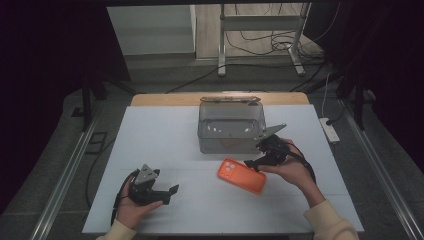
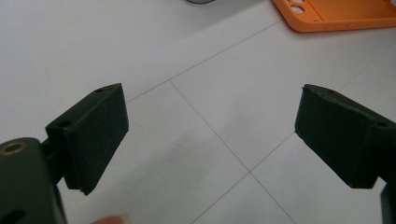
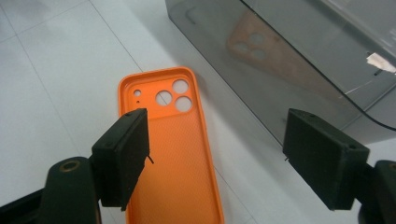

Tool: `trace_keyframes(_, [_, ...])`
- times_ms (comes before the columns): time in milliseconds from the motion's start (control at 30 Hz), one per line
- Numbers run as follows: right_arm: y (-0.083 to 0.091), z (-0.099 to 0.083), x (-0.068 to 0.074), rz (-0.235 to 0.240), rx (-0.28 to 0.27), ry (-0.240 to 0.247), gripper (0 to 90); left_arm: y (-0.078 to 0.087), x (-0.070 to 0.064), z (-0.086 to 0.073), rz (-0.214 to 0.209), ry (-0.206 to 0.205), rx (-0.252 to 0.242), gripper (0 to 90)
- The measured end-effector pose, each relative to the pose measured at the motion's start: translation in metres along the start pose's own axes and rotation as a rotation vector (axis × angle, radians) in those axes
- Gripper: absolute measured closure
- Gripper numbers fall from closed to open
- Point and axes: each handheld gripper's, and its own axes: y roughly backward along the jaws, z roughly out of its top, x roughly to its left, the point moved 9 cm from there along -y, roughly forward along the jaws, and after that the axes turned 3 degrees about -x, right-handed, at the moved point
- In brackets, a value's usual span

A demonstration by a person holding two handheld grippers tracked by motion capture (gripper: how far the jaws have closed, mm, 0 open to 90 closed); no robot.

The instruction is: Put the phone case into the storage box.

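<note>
My left gripper (image 1: 167, 194) is wide open at lower left. My right gripper (image 1: 254, 161), open too, hovers over the orange phone case (image 1: 241, 175) mid-frame. Behind sits the grey box (image 1: 231, 128); I see nothing inside.

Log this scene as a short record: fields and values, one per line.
surface: white table
case: orange phone case, lying open side up, camera holes toward the bin
bin: clear grey bin, just behind the case
right gripper: right gripper open, over the case, one jaw above it, not gripping
left gripper: left gripper open, above bare table, holding nothing
hands: one hand on each gripper
</note>
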Motion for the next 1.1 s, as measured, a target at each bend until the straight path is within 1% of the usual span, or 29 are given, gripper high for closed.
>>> trace_keyframes(167, [-0.003, 0.000, -0.001, 0.015, 0.007, -0.010, 23.0, -0.001, -0.001, 0.000, -0.004, -0.001, 0.003, 10.0])
trace_keyframes(467, [-0.015, -0.005, 0.000, 0.045, 0.054, -0.007, 24.4, 0.000, 0.000, 0.000, -0.002, -0.001, 0.001, 10.0])
trace_keyframes(833, [-0.027, -0.013, -0.003, 0.021, 0.109, -0.003, 24.9, 0.001, -0.001, 0.000, -0.005, -0.011, -0.003, 10.1])
trace_keyframes(933, [-0.029, -0.015, -0.003, 0.029, 0.125, -0.002, 25.4, 0.001, -0.001, 0.000, -0.005, -0.012, -0.004, 10.1])
trace_keyframes(1100, [-0.032, -0.016, -0.003, 0.039, 0.136, 0.004, 25.8, 0.001, -0.001, 0.000, -0.004, -0.011, -0.002, 10.1])
